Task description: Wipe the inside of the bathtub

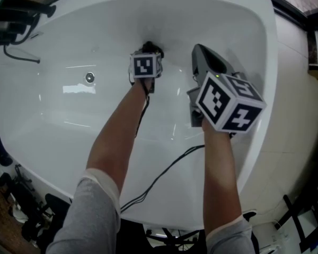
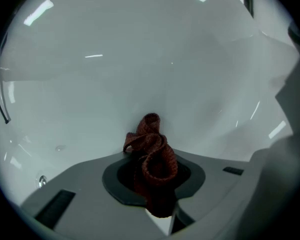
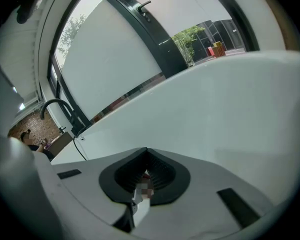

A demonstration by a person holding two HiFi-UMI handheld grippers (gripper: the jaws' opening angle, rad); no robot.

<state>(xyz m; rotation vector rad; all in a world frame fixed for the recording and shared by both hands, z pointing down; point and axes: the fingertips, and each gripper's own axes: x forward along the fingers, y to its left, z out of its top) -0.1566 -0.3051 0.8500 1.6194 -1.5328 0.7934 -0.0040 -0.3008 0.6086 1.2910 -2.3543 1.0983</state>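
1. A white bathtub (image 1: 53, 115) fills the head view. Its inside looks smooth, glossy and bare, with no marks or wet streaks to show which parts have been wiped
2. Two bare forearms reach down into the tub from the near edge, each hand holding a gripper topped with a marker cube
3. The right gripper (image 1: 200, 51) hangs over the right side of the tub, pointing toward the far wall. In the right gripper view its jaws (image 3: 145, 180) are pressed together with nothing between them
4. The left gripper (image 1: 148, 48) is low in the middle of the tub, toward the far end. Its jaws are clamped on a bunched dark red cloth (image 2: 152, 149), which sticks out toward the white surface. Whether it touches cannot be told
5. A black cable (image 1: 164, 173) trails from the grippers over the near rim
6. A small round metal drain fitting (image 1: 89, 78) sits to the left of the left gripper
7. Judgement: wiping seems under way near the far end. How much is done cannot be read, and the left side and near wall likely remain
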